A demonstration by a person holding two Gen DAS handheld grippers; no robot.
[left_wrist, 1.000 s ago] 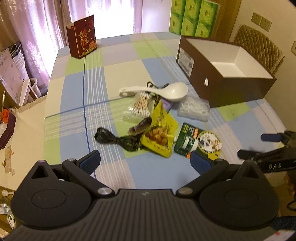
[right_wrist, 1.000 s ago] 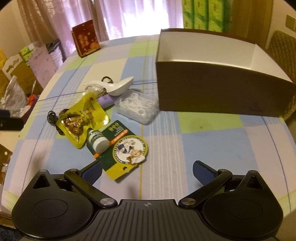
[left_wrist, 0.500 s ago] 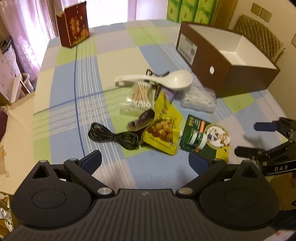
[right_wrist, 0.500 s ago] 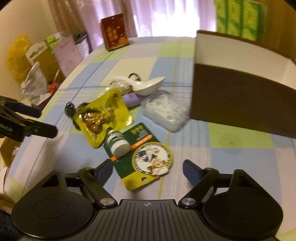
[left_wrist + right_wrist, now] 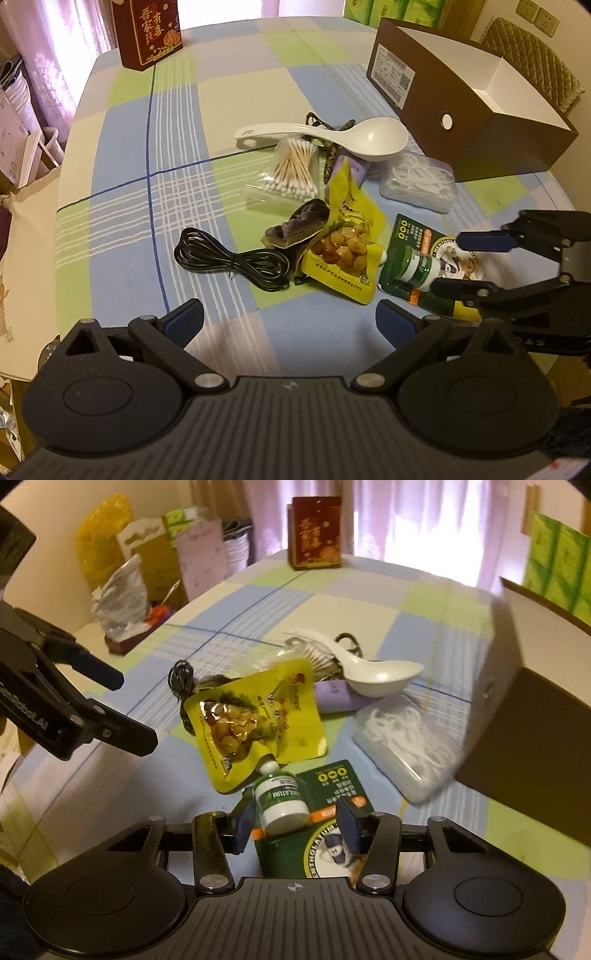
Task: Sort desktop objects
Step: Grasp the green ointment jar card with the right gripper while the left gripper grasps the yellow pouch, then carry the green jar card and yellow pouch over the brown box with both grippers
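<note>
Since the right gripper (image 5: 295,823) has the small green-and-white bottle (image 5: 282,799) lying directly between its two blue pads, the coming move turns on that fit — the bottle's long axis runs away from the camera along the fingers, cap end pointing toward the yellow snack pouch (image 5: 255,720), so the pads face its round sides. Its jaws are closing, with the bottle between them; a narrow gap seems to remain on each side, so I judge the pads are not yet pressing. The bottle sits on its green blister card (image 5: 332,794), flat on the checked tablecloth (image 5: 369,605), and the card may lift with it.

Seen from the left wrist, the left gripper (image 5: 290,319) hangs with fingers spread wide and nothing in them, above bare cloth just short of the black cable (image 5: 229,258) — clearly farther from the bottle than the right one.

Beyond the pouch lie a clear box of floss picks (image 5: 410,746), a white spoon (image 5: 369,674) and a bag of cotton swabs (image 5: 295,170). Farther right stands the open brown box (image 5: 480,107), probably where the sorted things go.
</note>
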